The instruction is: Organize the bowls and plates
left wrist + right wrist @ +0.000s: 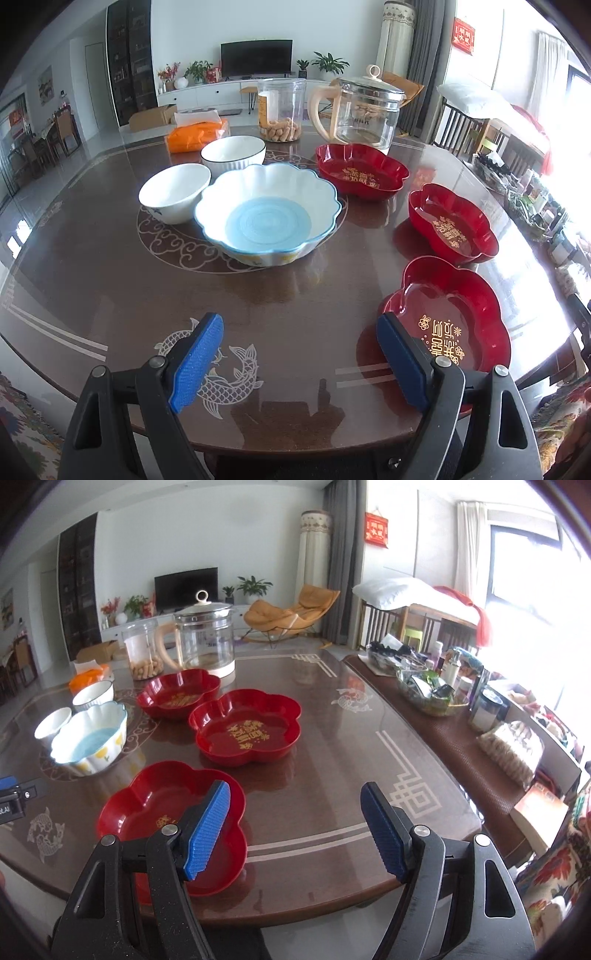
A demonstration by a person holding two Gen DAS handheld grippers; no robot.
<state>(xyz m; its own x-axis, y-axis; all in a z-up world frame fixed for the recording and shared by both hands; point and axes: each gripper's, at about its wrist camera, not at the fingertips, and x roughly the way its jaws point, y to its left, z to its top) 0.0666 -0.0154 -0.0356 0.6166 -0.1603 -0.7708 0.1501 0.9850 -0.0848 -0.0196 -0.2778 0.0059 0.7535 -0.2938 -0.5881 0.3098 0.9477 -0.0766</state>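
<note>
Glossy brown worktop (pixel 110 280) w/ pale scroll and fish inlays. Left tool (pixel 299 354) hangs over the near edge, blue pads wide apart, nothing btwn them. Right tool (pixel 295 830) likewise spread wide and empty; its left pad overlaps the nearest red dish (pixel 147 812) in view, contact unclear.

Three red flower-shaped dishes run in a row: nearest, middle dish (pixel 243 727), far dish (pixel 177 694). Each carries gold Chinese characters plus small blossoms, too small and upside down to read.

Left of them, a scalloped bowl (pixel 267 214), white w/ blue centre, touches a plain white bowl (pixel 173 192); a ribbed white bowl (pixel 232 151) sits just behind.

At the back: a glass kettle (pixel 365 110), a clear snack jar (pixel 280 110) w/ an unreadable label, an orange tissue pack (pixel 195 134). A red wall hanging (pixel 376 530) has gold writing, illegible.
</note>
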